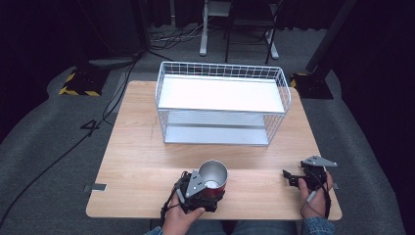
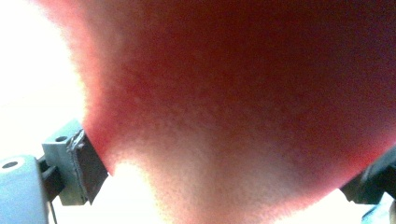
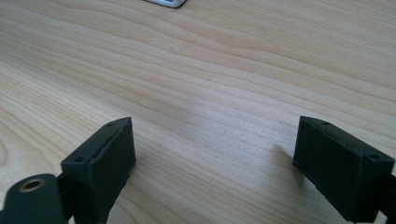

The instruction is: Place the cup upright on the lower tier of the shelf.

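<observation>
A red cup (image 1: 214, 179) with a shiny metal inside stands upright near the front edge of the wooden table (image 1: 142, 156). My left gripper (image 1: 208, 192) is shut on the red cup, a jaw on each side of its wall. In the left gripper view the cup's red side (image 2: 243, 93) is pressed up close between the two jaws. My right gripper (image 1: 293, 177) rests low at the front right of the table, held by a hand. It stands open in the right gripper view (image 3: 215, 154), with bare wood between its jaws.
A white wire basket rack (image 1: 222, 105) with two shelves stands at the back middle of the table. Bare wood lies between the rack and the grippers. Beyond the table are grey carpet, cables and chair legs.
</observation>
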Available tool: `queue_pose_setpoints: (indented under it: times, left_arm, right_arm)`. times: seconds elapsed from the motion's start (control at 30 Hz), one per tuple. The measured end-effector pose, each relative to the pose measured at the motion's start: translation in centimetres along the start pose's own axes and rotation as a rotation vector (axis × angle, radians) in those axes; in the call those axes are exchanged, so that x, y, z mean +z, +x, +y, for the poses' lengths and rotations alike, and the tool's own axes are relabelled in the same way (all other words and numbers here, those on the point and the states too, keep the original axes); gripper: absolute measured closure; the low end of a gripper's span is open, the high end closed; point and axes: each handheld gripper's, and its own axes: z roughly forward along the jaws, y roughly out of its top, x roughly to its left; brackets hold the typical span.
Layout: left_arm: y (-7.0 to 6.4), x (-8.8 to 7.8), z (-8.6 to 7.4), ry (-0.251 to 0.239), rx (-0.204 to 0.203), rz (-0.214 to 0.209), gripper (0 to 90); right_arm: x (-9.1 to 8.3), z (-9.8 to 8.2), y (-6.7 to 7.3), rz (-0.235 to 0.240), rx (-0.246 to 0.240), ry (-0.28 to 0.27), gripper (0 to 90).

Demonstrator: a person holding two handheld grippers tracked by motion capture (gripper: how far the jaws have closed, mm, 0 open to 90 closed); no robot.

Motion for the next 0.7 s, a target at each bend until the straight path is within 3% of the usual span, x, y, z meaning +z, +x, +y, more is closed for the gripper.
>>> queue_pose_setpoints:
  times: [0.43, 0.7]
  left_arm:
    - [0.4, -0.3, 1.6, -0.023, 0.015, 0.019, 8.4]
    - [1.7, -0.5, 3.4, -0.055, 0.028, 0.065, 8.4]
  right_arm:
    - [0.0, 0.0, 0.0, 0.001, 0.001, 0.001, 12.8]
    - [0.0, 0.0, 0.0, 0.001, 0.003, 0.001, 12.9]
